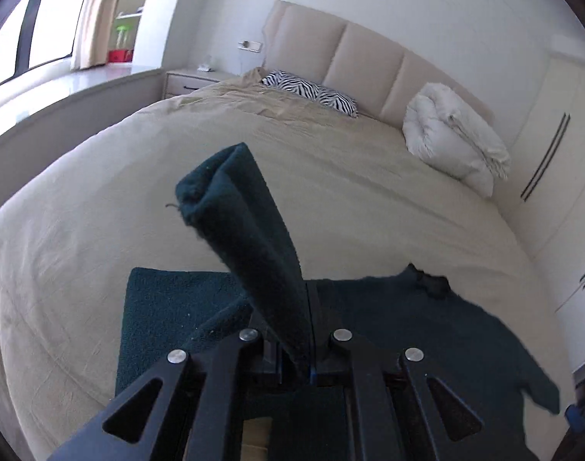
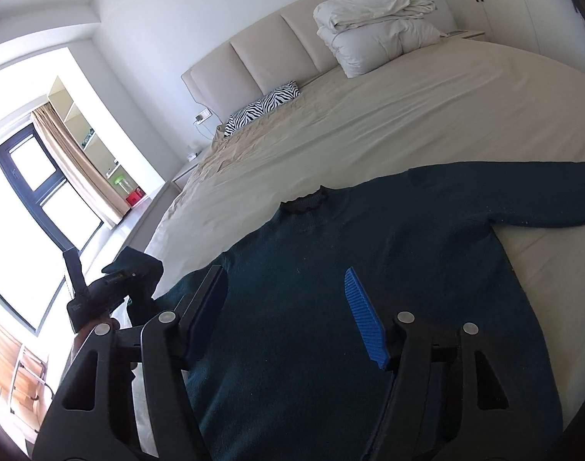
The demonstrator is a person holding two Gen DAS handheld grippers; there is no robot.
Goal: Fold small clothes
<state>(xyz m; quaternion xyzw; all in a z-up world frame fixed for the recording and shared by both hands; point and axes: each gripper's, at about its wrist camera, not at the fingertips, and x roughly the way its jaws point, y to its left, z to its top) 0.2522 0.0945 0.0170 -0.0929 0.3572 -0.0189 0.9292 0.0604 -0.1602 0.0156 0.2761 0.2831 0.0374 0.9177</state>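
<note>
A dark green knit sweater (image 2: 330,269) lies flat on the beige bed, neck toward the headboard. One sleeve (image 2: 522,199) stretches out to the right. My left gripper (image 1: 305,330) is shut on the other sleeve (image 1: 238,215), which stands up from the jaws with its cuff raised. In the right wrist view the left gripper (image 2: 111,288) sits at the sweater's left edge, holding that sleeve. My right gripper (image 2: 288,307) is open and empty, hovering over the sweater's chest, blue pads (image 2: 365,319) wide apart.
The beige bed sheet (image 1: 330,176) extends to a padded headboard (image 1: 353,57). A zebra pillow (image 1: 311,92) and a folded white duvet (image 1: 453,142) lie near it. A nightstand (image 1: 192,80) and window (image 1: 35,30) are left; wardrobe doors (image 1: 553,161) right.
</note>
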